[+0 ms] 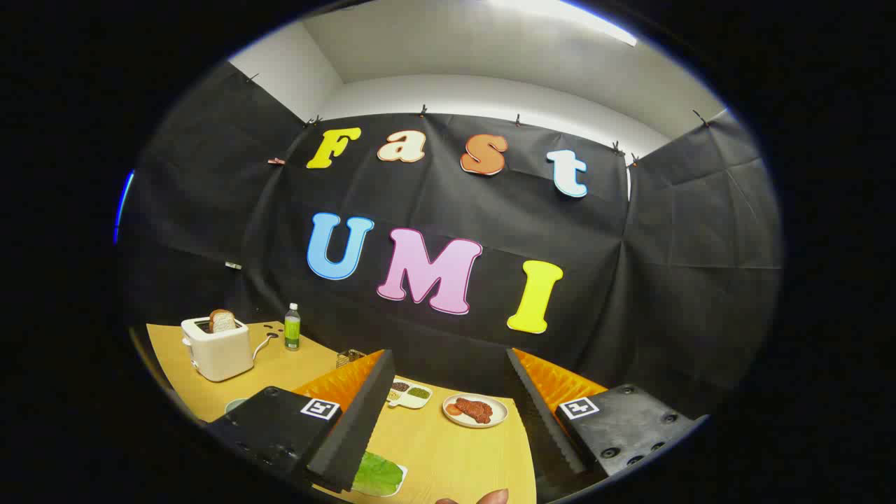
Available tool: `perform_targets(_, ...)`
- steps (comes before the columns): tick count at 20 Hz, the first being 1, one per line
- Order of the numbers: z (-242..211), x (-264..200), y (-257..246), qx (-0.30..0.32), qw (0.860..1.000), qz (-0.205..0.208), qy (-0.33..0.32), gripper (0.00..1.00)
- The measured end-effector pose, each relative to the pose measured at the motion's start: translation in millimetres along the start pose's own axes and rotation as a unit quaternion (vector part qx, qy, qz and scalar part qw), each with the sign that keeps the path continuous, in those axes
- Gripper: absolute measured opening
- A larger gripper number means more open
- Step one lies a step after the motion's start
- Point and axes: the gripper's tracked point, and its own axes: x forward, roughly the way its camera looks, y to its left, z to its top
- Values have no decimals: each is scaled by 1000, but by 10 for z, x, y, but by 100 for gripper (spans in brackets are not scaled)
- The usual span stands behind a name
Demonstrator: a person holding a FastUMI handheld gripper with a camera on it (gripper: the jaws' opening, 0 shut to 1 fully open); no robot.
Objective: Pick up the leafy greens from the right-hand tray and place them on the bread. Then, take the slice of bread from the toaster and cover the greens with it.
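Here the tool point(448, 413) hangs tilted above the yellow wooden surface point(448, 455), its two ridged fingers point(357, 420) spread wide with nothing between them. The flat green lettuce leaf point(378, 474) lies on a white tray by the left finger, low in the frame. At the left, a glossy white toaster point(217, 348) holds a brown bread slice point(222, 320). Between the fingers sits a round plate of red meat point(475, 410).
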Motion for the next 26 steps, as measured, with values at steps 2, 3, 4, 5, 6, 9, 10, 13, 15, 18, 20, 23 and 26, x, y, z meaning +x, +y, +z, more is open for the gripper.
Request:
perform_targets(2, -11, 15, -8, 4, 1000, 5, -1, 98)
perform_targets(3, -14, 22, -27, 4, 1000, 6, -2, 98)
perform_targets(4, -27, 23, -42, 3, 1000, 7, -1, 98)
perform_targets(5, -35, 21, -35, 3, 1000, 12, 0, 98)
perform_targets(6, -44, 24, -34, 1, 1000, 14, 1, 98)
perform_targets(9, -43, 50, -107, 1, 1000, 9, -1, 98)
perform_targets(10, -51, 59, -100, 4, 1000, 8, 0, 98)
perform_targets(13, -47, 93, -107, 3, 1000, 8, 0, 98)
perform_targets(15, -56, 116, -72, 0, 1000, 14, 1, 98)
perform_targets(18, -333, 153, 161, -4, 997, 63, 52, 98)
perform_targets(20, -654, 134, 296, -6, 989, 98, 112, 98)
perform_targets(23, -1174, 80, 486, -20, 973, 133, 190, 98)
perform_targets(26, -1750, -35, 695, -32, 949, 165, 268, 97)
